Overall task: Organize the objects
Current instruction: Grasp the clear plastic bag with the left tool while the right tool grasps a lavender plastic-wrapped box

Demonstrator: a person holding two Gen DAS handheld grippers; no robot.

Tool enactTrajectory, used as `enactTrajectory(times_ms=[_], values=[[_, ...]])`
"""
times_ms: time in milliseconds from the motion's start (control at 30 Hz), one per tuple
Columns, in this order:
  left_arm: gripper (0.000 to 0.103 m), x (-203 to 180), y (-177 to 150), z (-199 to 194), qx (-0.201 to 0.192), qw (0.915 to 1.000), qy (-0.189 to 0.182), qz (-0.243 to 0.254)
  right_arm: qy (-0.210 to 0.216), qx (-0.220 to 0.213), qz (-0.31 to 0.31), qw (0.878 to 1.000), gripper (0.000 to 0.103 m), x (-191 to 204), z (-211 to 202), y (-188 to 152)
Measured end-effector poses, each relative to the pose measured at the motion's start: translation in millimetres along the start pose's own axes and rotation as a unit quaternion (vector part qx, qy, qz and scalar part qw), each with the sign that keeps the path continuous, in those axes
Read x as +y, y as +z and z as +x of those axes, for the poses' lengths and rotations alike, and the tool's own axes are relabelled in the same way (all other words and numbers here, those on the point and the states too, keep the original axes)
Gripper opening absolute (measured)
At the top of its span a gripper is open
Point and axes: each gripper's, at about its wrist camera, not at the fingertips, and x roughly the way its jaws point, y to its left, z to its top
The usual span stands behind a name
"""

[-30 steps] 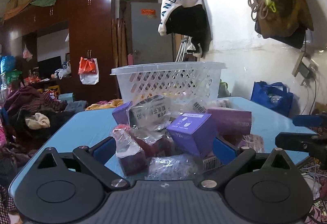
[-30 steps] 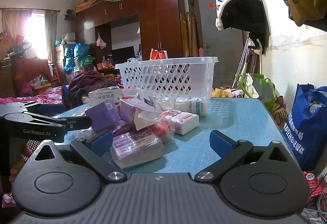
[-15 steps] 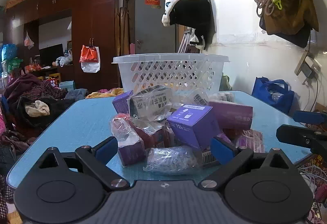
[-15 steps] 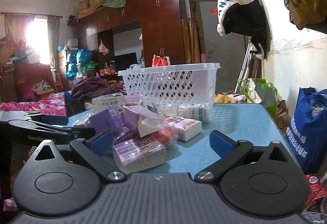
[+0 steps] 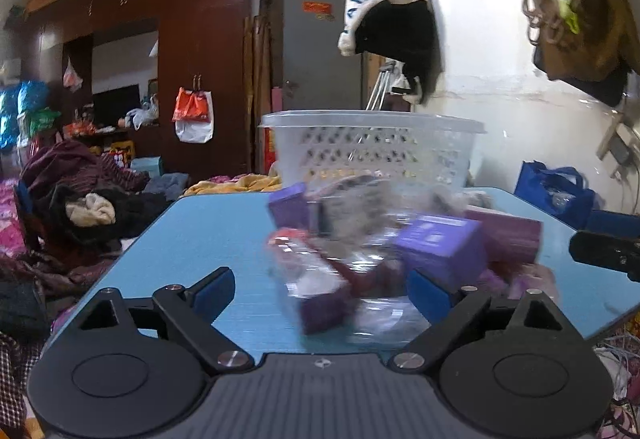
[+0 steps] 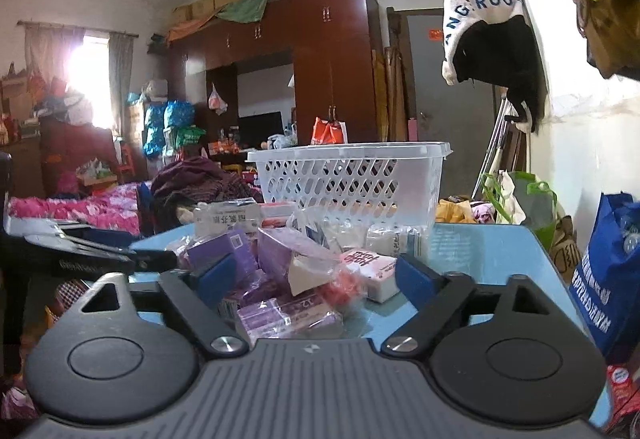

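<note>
- While both tools sit low at the near edge of the blue table [image 6: 480,251], your left gripper [image 5: 320,289] and right gripper [image 6: 316,279] have fingers spread apart, holding nothing.
- Risk: packets in the pile [image 6: 288,279] overlap; closing on one could drag its neighbours off the edge.
- The pile lies mid-table, purple boxes and clear-wrapped packs, blurred in the left view; the white basket [image 6: 348,179] stands just behind.

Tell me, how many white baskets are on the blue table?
1. The white basket stands at the far end of the blue table, behind the pile of packets.
</note>
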Motion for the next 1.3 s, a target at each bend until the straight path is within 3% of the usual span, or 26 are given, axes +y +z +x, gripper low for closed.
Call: enactTrajectory(times_ms=[133,433,533,633,700,833,1000,1300], values=[[0.092,20.7,1.3,13.5,0.014,0.9992,-0.033,-0.02,0.015,0.014,0.001,1.0,0.074,-2.5,14.3,2.5],[0.091,22.7,20.9,25.1,-0.026,0.9947,-0.094,-0.031,0.054,0.043,0.034,0.997,0.075,-6.2,41.8,1.9],[0.088,21.1,31.8,42.6,-0.021,0.9921,-0.116,-0.041,0.057,0.046,0.037,0.997,0.075,-5.0,44.8,2.4],[0.083,19.2,37.6,64.1,-0.004,0.9918,-0.122,-0.039,0.055,0.047,0.035,0.997,0.074,-4.7,43.9,3.0],[0.074,22.9,35.2,72.8,0.007,0.9908,-0.127,-0.045,0.055,0.044,0.033,0.997,0.072,-4.7,41.9,3.3],[0.059,28.8,27.1,83.1,0.02,0.9848,-0.158,-0.069,0.054,0.047,0.03,0.997,0.059,-5.8,43.2,3.1],[0.042,26.9,25.2,78.7,0.001,0.9849,-0.162,-0.062,0.057,0.034,0.034,0.997,0.056,-7.9,39.6,3.8],[0.04,33.7,37.0,57.7,-0.062,0.9843,-0.155,-0.059,0.04,-0.011,0.041,0.998,0.056,-20.4,22.2,18.7]])
